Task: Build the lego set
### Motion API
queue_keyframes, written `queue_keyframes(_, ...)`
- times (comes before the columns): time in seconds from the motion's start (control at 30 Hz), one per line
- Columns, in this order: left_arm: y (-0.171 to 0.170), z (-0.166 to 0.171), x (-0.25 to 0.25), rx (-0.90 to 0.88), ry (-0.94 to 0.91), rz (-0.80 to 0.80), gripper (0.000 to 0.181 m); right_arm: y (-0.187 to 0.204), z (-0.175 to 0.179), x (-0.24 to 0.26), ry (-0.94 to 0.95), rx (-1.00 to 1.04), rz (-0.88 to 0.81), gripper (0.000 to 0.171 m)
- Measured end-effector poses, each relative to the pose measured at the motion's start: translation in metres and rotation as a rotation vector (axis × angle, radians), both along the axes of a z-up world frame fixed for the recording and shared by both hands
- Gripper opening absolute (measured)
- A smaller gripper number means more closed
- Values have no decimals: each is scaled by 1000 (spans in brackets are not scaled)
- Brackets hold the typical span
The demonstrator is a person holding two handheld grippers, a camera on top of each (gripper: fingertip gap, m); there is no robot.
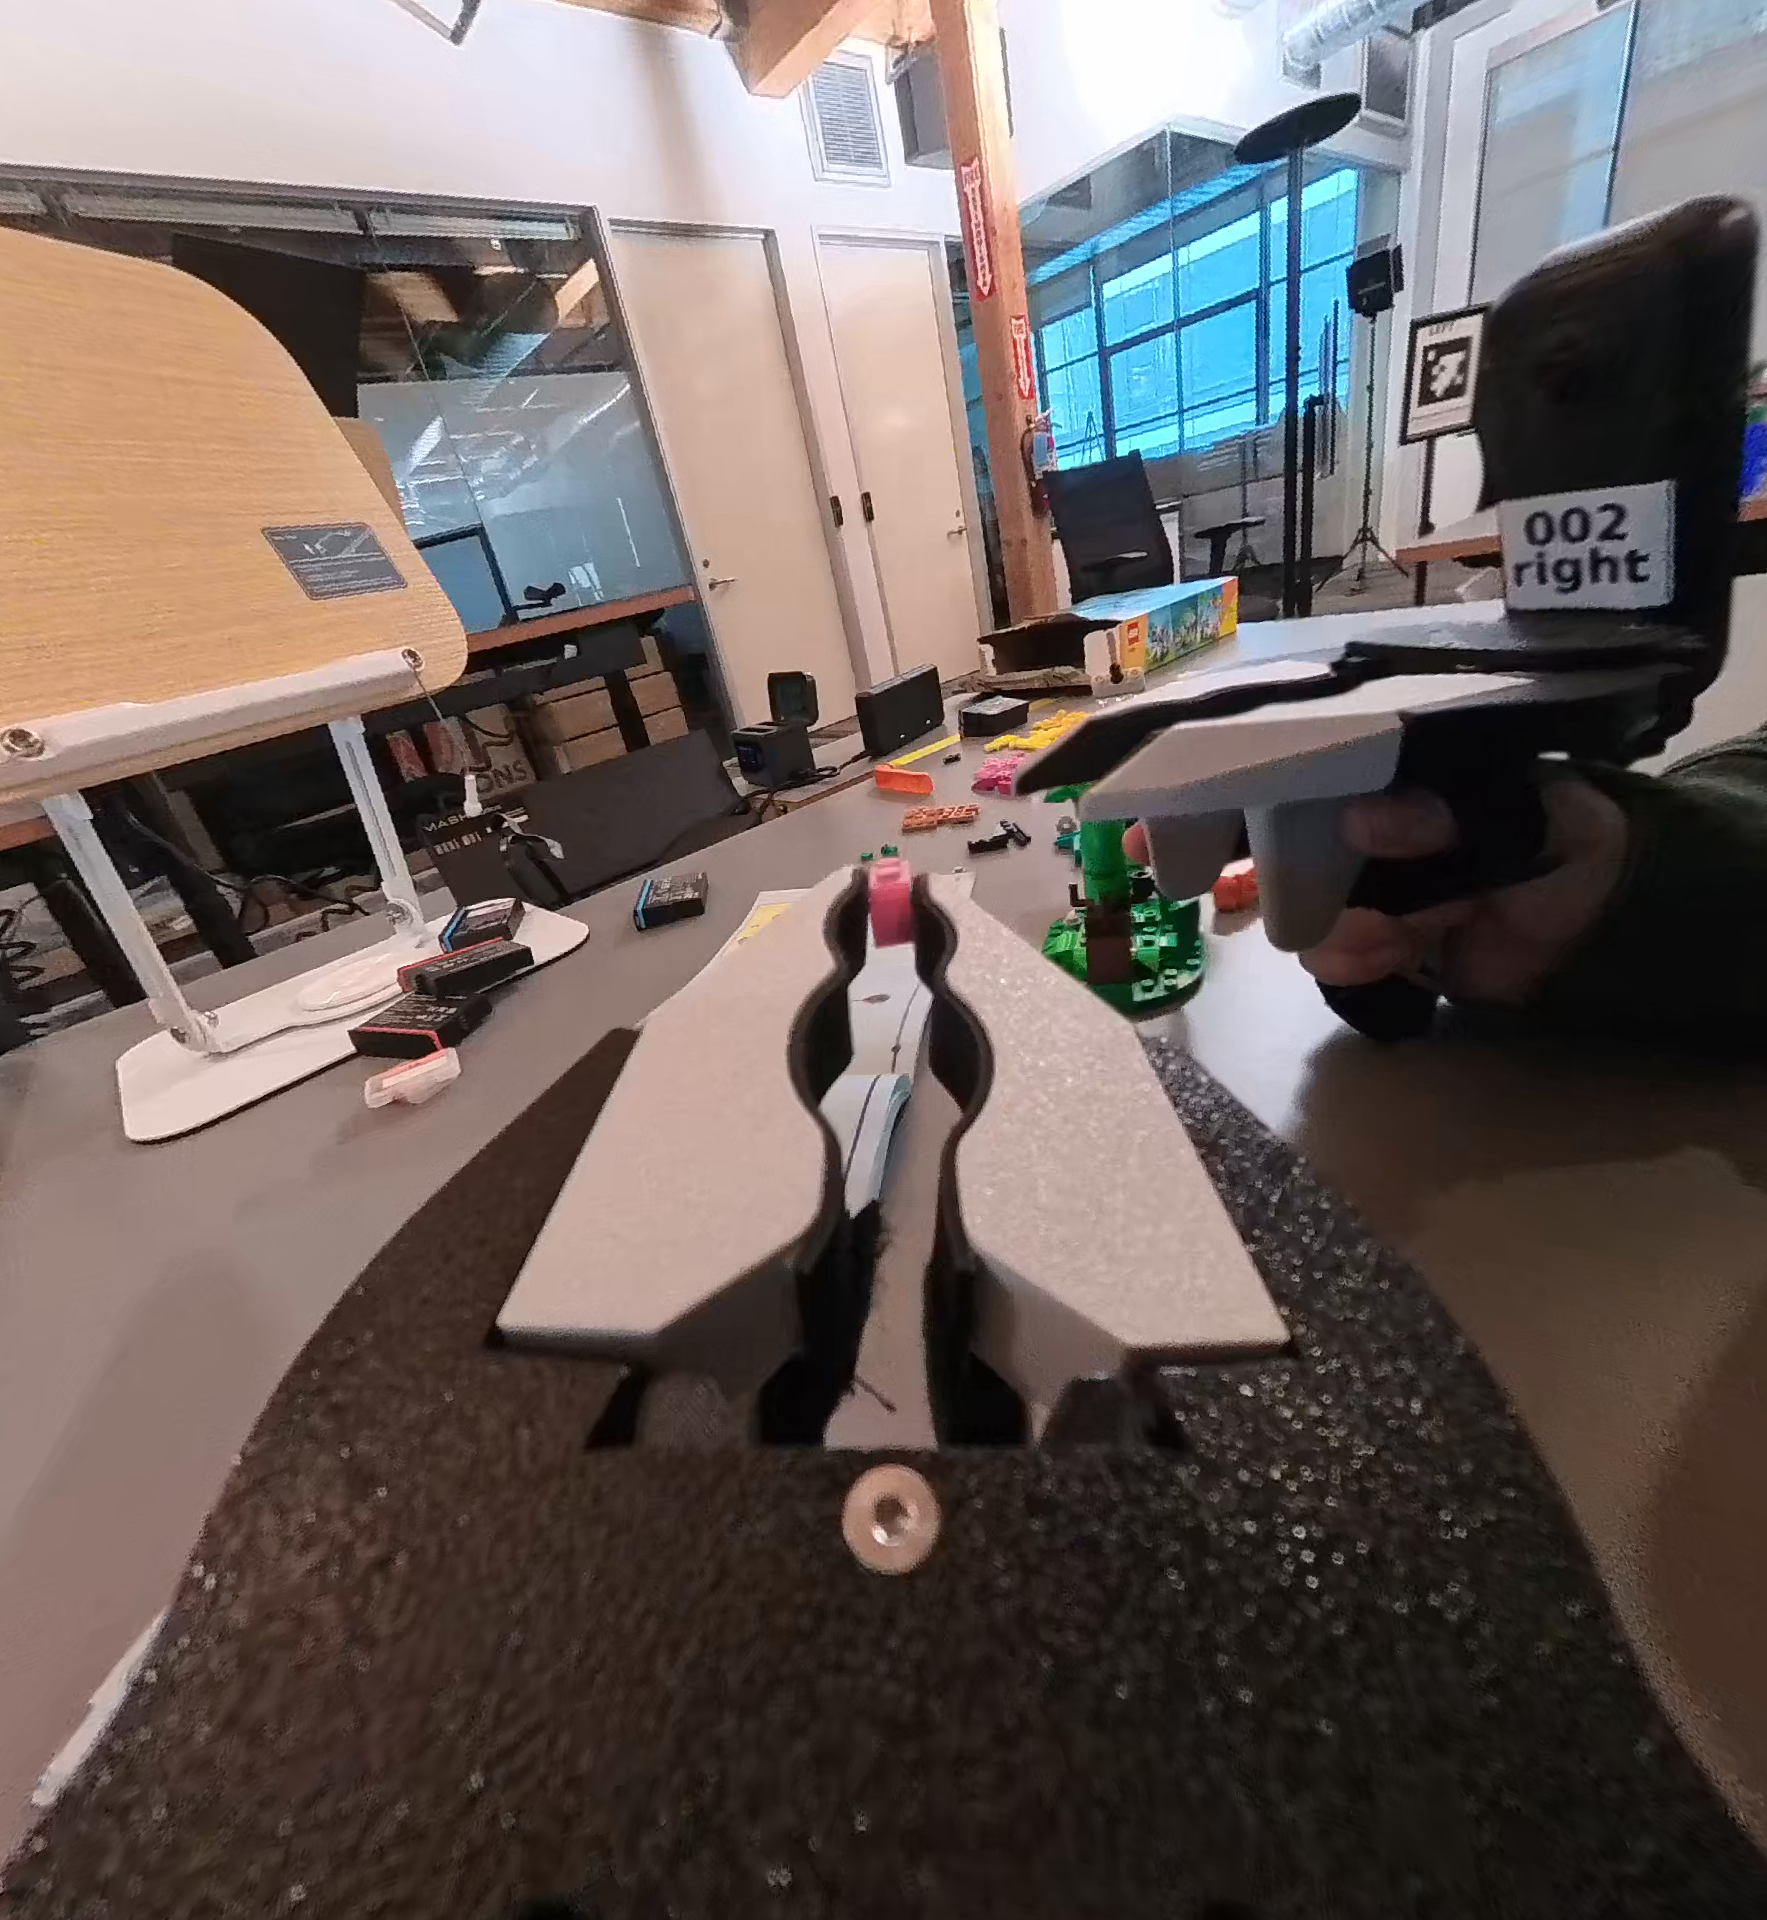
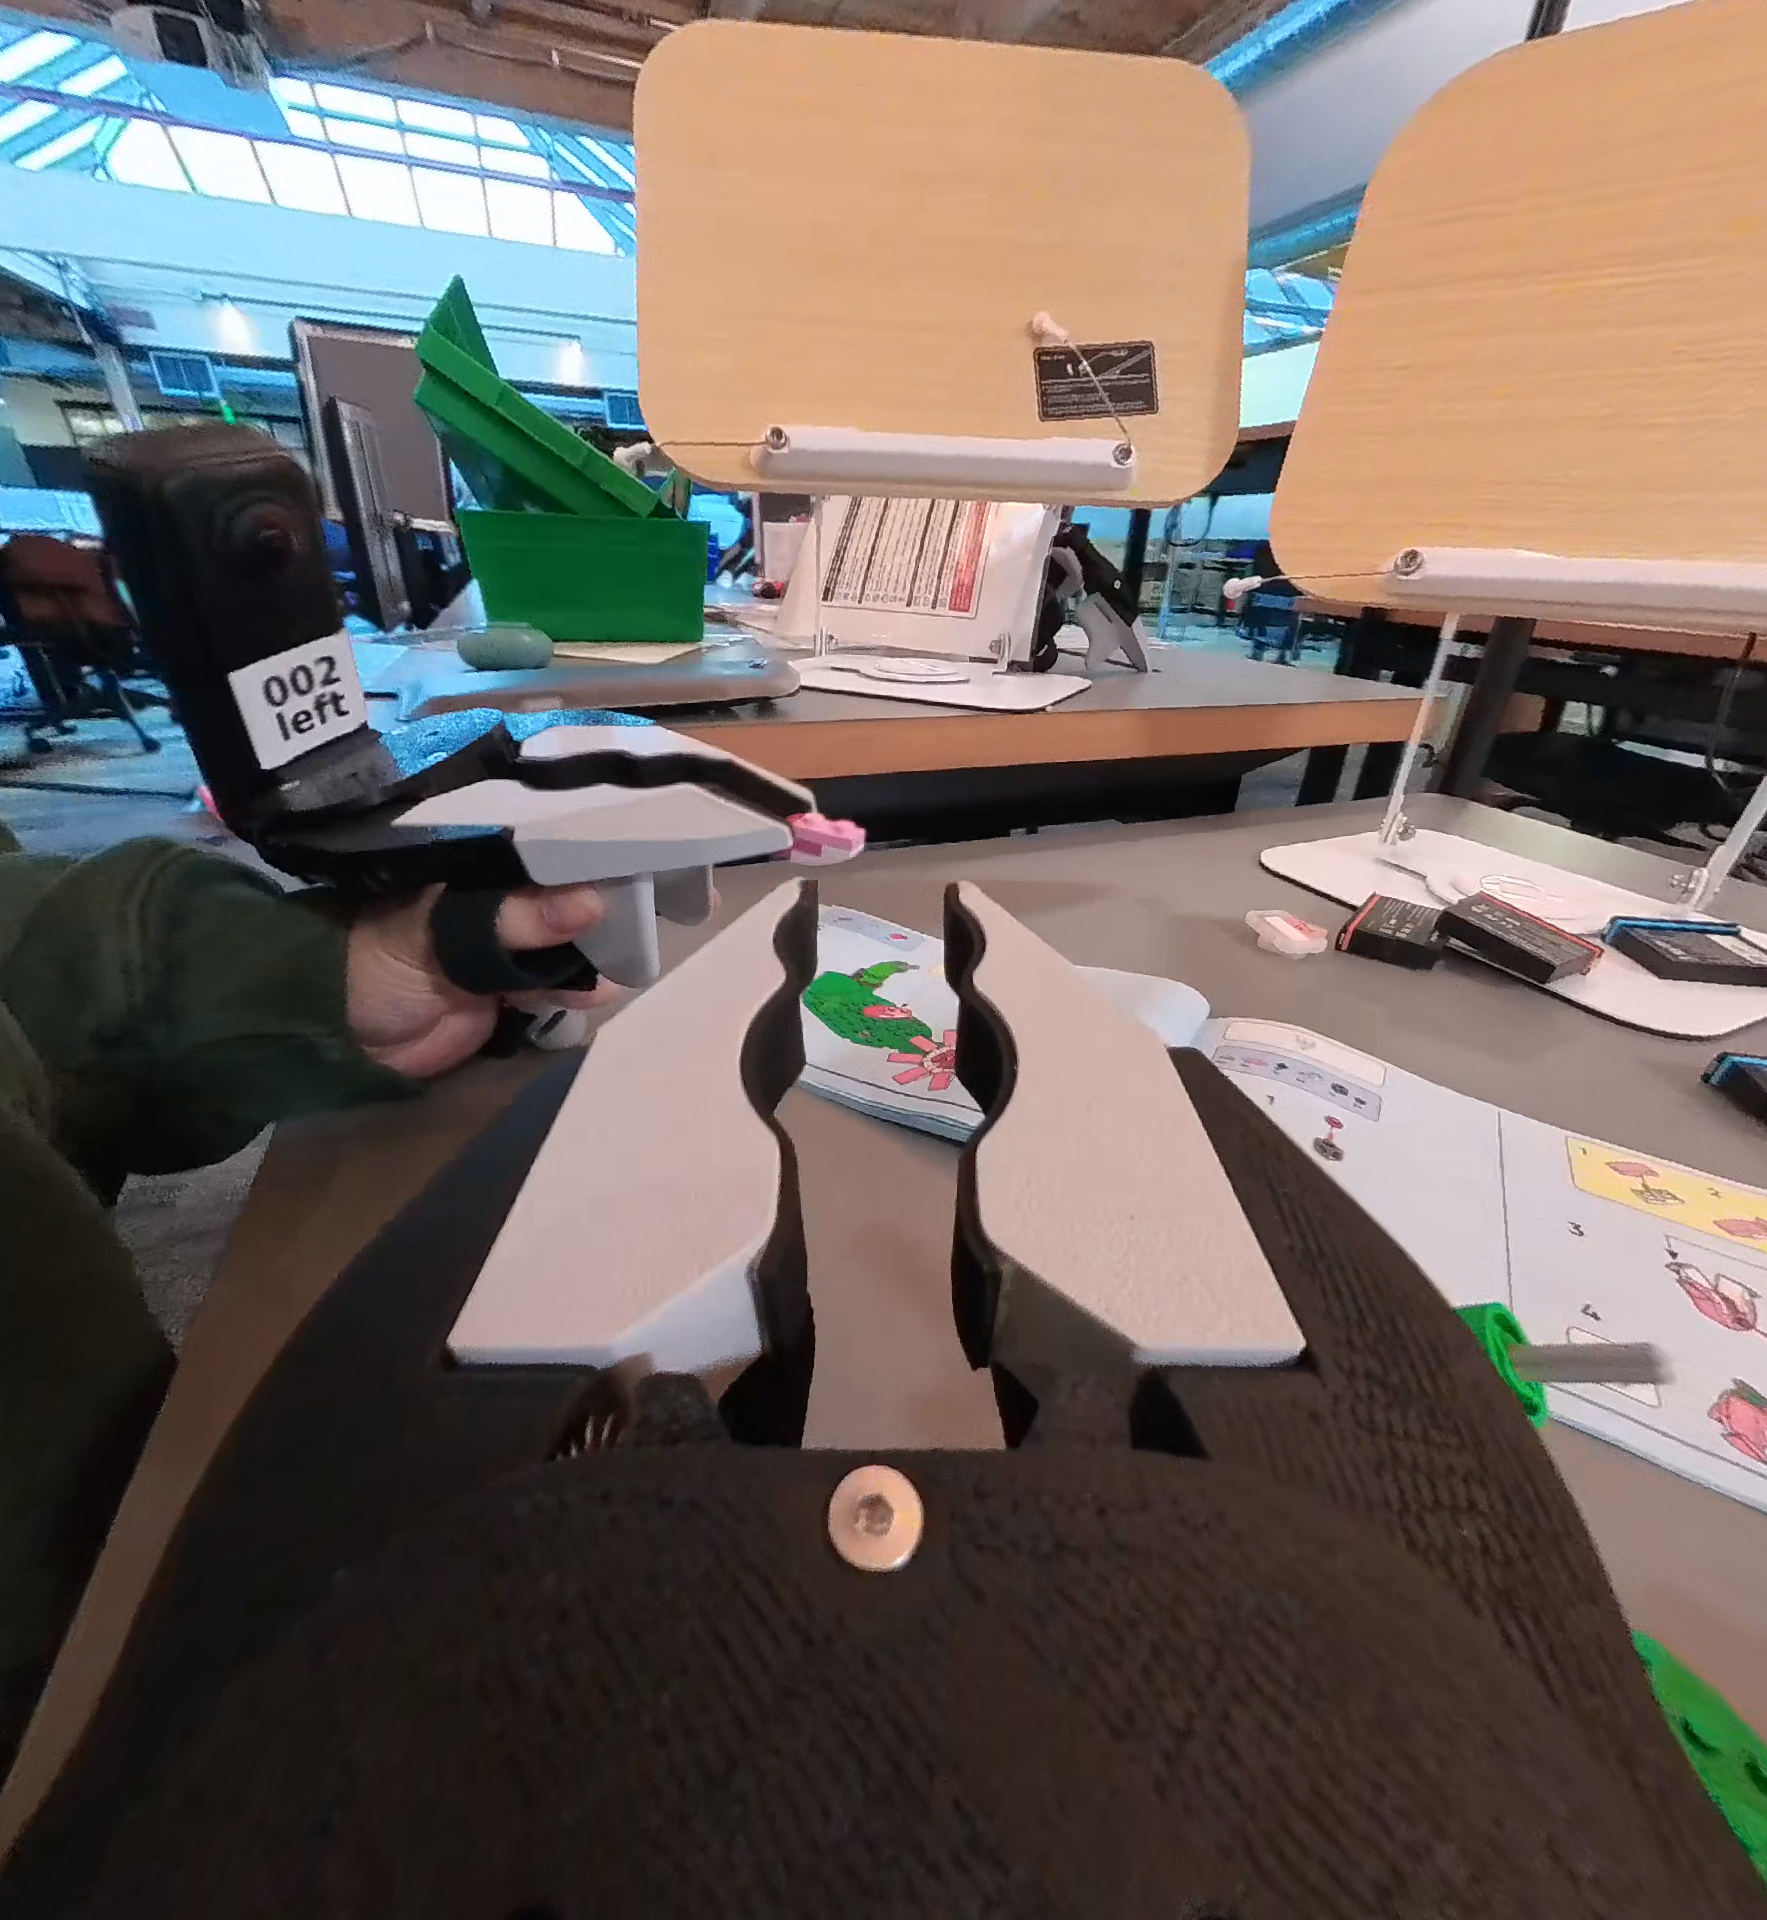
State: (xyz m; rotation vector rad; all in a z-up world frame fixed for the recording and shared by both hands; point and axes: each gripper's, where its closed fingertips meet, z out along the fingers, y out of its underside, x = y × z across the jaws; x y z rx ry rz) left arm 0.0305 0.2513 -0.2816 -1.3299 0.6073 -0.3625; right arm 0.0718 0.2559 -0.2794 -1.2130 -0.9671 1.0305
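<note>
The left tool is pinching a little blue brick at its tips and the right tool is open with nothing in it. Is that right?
Almost. The brick pinched at the tips of the left tool is pink, not blue; the left wrist view shows it, and the right wrist view shows it from the side. The rest holds: the right tool is open with nothing in it.

Grey table [image 1: 1544,1195]: bricks [image 1: 1040,740], booklet [image 2: 1544,1226], batteries [image 1: 443,977].

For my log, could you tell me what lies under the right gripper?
Under the open right gripper lie bare table and an open instruction booklet; its body covers whatever is directly beneath it.
</note>
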Motion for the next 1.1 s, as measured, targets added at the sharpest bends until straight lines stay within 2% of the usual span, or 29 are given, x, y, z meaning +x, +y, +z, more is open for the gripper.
queue_keyframes(0.57,3,-5,2,24,88,46,5,-8,-1,-7,-26,70,15,17)
queue_keyframes(1.1,-13,12,-12,105,15,107,5,-15,9,-5,35,188,16,16)
